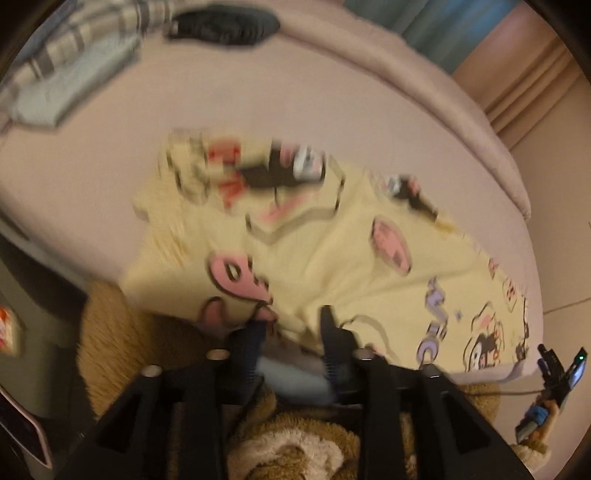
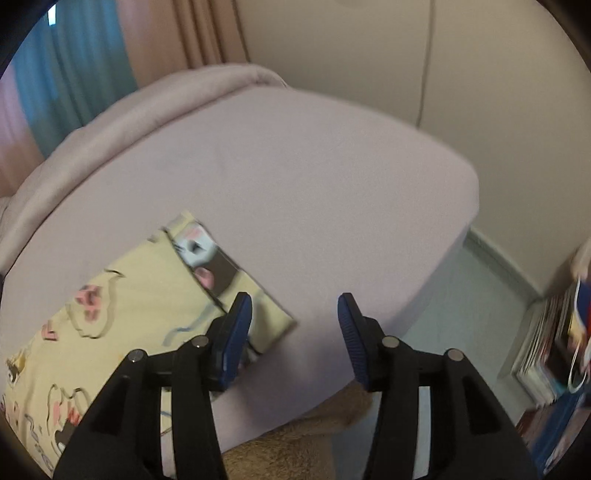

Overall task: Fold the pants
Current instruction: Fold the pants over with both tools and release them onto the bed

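Observation:
Pale yellow pants [image 1: 332, 258] printed with pink and black cartoon figures lie spread flat on a pinkish bed [image 1: 258, 92]. In the left wrist view my left gripper [image 1: 291, 319] hovers at the pants' near edge; its jaws stand apart and nothing shows between the blue pads, though the picture is blurred. The other gripper appears at the far right [image 1: 557, 365], small. In the right wrist view the pants [image 2: 122, 306] fill the lower left, one corner reaching between the fingers. My right gripper [image 2: 295, 308] is open above that corner and the bare sheet, its left pad [image 2: 236, 332] over the fabric.
Folded plaid and light blue clothes [image 1: 70, 70] and a dark garment [image 1: 225, 26] lie at the bed's far side. A brown fluffy sleeve [image 1: 295, 443] shows under the left gripper. Stacked books [image 2: 546, 354] stand on the floor right of the bed. A rolled blanket [image 2: 129, 110] lines the bed's back edge.

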Tool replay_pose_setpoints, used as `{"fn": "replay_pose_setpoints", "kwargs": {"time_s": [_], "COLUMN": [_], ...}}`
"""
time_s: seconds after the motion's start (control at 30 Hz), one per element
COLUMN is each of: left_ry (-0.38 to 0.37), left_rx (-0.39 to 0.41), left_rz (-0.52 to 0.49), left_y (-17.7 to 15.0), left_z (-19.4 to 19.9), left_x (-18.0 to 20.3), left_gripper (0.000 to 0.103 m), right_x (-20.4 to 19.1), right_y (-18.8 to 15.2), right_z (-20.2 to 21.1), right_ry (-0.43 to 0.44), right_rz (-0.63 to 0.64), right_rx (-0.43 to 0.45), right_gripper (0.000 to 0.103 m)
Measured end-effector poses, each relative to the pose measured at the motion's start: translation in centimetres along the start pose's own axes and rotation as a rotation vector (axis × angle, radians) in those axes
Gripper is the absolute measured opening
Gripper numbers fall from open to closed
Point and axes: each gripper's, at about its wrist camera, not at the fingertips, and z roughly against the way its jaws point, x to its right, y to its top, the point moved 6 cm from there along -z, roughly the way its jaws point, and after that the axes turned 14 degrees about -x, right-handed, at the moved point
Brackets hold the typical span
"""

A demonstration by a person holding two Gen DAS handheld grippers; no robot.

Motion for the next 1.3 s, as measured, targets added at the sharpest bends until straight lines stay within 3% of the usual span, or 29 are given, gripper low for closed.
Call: {"fn": "replay_pose_setpoints", "kwargs": {"time_s": [0.03, 0.13, 0.23, 0.27, 0.33, 0.43, 0.5, 0.57, 0.7, 0.8, 0.97, 1.0, 1.07, 1.1, 1.17, 1.2, 1.23, 1.27, 1.3], "left_ry": [0.016, 0.073, 0.09, 0.092, 0.089, 0.076, 0.063, 0.054, 0.014, -0.061, -0.149, -0.175, -0.179, -0.174, -0.198, -0.207, -0.21, -0.2, -0.184], "left_rx": [0.03, 0.071, 0.078, 0.079, 0.095, 0.112, 0.107, 0.084, 0.013, -0.018, -0.031, -0.023, -0.017, -0.014, -0.018, -0.018, -0.016, -0.007, 0.006], "left_rz": [-0.006, 0.023, 0.071, 0.09, 0.11, 0.102, 0.079, 0.073, 0.053, 0.04, 0.006, -0.005, -0.026, -0.032, -0.053, -0.06, -0.072, -0.094, -0.115], "left_y": [0.5, 1.9, 3.3, 3.7, 5.0, 7.0, 8.6, 9.6, 10.7, 10.8, 11.0, 11.1, 11.5, 11.8, 12.4, 12.5, 12.7, 13.0, 13.3], "left_z": [0.7, 1.6, 1.7, 1.8, 2.3, 2.5, 1.8, 0.8, -1.2, -1.9, -2.0, -1.9, -1.9, -1.8, -1.7, -1.5, -1.2, -0.8, -0.2], "left_x": [0.0, -1.7, -4.1, -5.1, -6.8, -8.5, -9.1, -9.5, -9.8, -9.9, -9.5, -9.2, -8.8, -8.7, -8.0, -7.7, -7.3, -7.0, -6.7], "left_gripper": [0.049, 0.049, 0.049, 0.049, 0.049, 0.049, 0.049, 0.049, 0.049, 0.049, 0.049, 0.048, 0.031, 0.018, 0.01, 0.009, 0.009, 0.009, 0.009], "right_x": [-1.2, -4.7, -5.4, -5.2, -4.9, -7.0, -11.8, -17.2, -30.7, -39.1, -47.0, -48.1, -49.6, -49.6, -50.8, -50.8, -51.4, -52.0, -52.0], "right_y": [-0.1, -1.2, -2.7, -2.7, -2.3, -1.2, -1.2, -1.9, -5.5, -8.9, -13.9, -14.8, -15.8, -16.1, -16.1, -15.9, -15.7, -15.5, -15.2], "right_z": [0.3, -1.4, -6.2, -6.8, -6.6, -5.1, -3.0, -1.5, -0.2, 0.1, -1.2, -1.8, -2.6, -2.5, -3.3, -3.6, -3.8, -4.2, -4.1], "right_ry": [0.023, 0.094, 0.087, 0.09, 0.075, -0.045, -0.032, 0.053, 0.3, 0.413, 0.458, 0.47, 0.465, 0.45, 0.433, 0.429, 0.419, 0.396, 0.402], "right_rz": [0.043, 0.159, 0.157, 0.15, 0.117, 0.108, 0.223, 0.329, 0.576, 0.734, 0.889, 0.907, 0.936, 0.944, 0.968, 0.974, 0.984, 0.99, 0.987], "right_rx": [0.007, -0.052, -0.188, -0.171, -0.163, -0.157, -0.101, -0.088, -0.143, -0.197, -0.277, -0.303, -0.331, -0.33, -0.314, -0.31, -0.313, -0.308, -0.306], "right_gripper": [0.049, 0.047, 0.045, 0.046, 0.045, 0.048, 0.048, 0.049, 0.051, 0.051, 0.052, 0.052, 0.052, 0.05, 0.05, 0.041, 0.016, 0.007, 0.008]}}
